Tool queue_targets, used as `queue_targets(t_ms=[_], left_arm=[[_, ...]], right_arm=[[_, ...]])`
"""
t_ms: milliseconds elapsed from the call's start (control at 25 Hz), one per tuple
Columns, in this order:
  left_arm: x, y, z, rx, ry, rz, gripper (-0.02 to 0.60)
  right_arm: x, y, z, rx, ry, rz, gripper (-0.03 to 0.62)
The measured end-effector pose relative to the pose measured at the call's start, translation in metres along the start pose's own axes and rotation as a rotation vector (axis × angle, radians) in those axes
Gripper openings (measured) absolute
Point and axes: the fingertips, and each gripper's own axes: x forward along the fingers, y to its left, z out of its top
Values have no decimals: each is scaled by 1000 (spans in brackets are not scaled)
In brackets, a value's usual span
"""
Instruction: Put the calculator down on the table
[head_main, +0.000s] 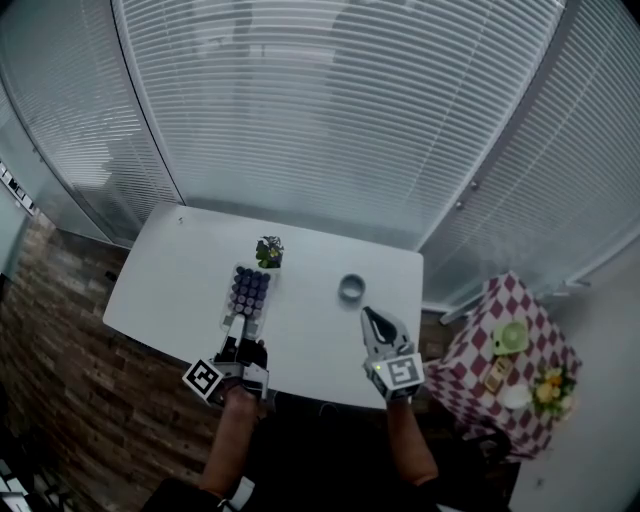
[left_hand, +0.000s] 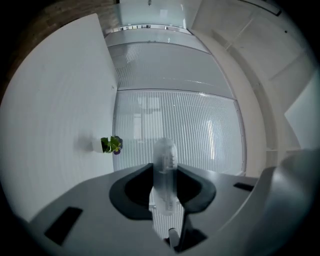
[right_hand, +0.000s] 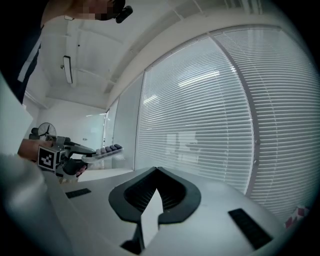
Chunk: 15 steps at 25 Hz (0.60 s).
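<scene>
Clamping the calculator (head_main: 250, 290) above the table (head_main: 170, 275), left tongs (head_main: 237, 326); right tongs (head_main: 369, 316) closed, empty.

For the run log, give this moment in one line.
left gripper: shut on pale translucent calculator with dark keys | calculator: held above white table, not down | right gripper: shut, empty

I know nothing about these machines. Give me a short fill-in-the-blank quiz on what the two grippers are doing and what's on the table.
1. The left gripper is shut on the ____.
2. The right gripper holds ____.
3. The plant stands on the ____ table.
Missing words: calculator; nothing; white.
</scene>
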Motion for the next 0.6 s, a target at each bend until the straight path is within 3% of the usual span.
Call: queue_targets(t_ms=[240,600], left_arm=[[8,11,-4,9,25,23,100],[20,67,-28,16,101,110,100]], right_arm=[[4,-1,-1,-5,-6,0,6],[3,-7,2,-11,-15,-14,6]])
